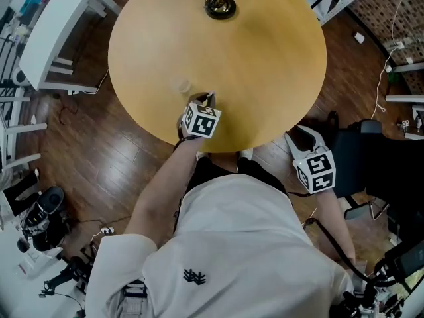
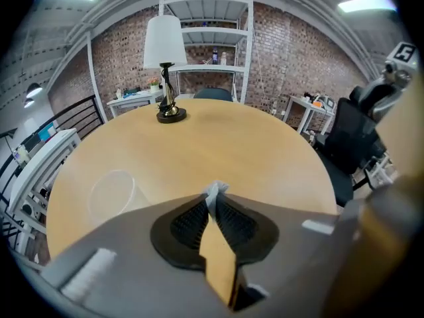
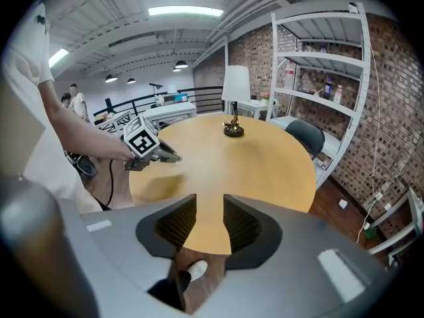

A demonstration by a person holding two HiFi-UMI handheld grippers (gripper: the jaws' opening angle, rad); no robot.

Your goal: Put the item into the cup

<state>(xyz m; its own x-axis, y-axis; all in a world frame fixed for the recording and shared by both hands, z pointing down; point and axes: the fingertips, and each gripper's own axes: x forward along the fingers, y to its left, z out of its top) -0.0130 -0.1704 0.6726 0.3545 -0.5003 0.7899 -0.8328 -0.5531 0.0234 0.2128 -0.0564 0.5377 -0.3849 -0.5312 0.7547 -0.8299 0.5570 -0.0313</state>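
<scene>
A clear plastic cup [image 2: 112, 191] stands on the round wooden table [image 2: 252, 151], left of my left gripper [image 2: 213, 201]. In the head view the cup [image 1: 180, 86] is faint, just up and left of the left gripper [image 1: 209, 99] near the table's front edge. The left jaws are shut on a small pale, crumpled item [image 2: 214, 191] that pokes out at their tips. My right gripper [image 3: 210, 220] is open and empty. It hangs off the table's front right edge [image 1: 299, 136], above the floor.
A lamp with a white shade [image 2: 164, 71] stands at the far side of the table [image 1: 220, 5]. A dark chair [image 2: 354, 134] is at the right, white tables [image 1: 59, 32] at the left, and shelving [image 3: 324, 85] behind. The person's shoe [image 3: 193, 270] shows below the right jaws.
</scene>
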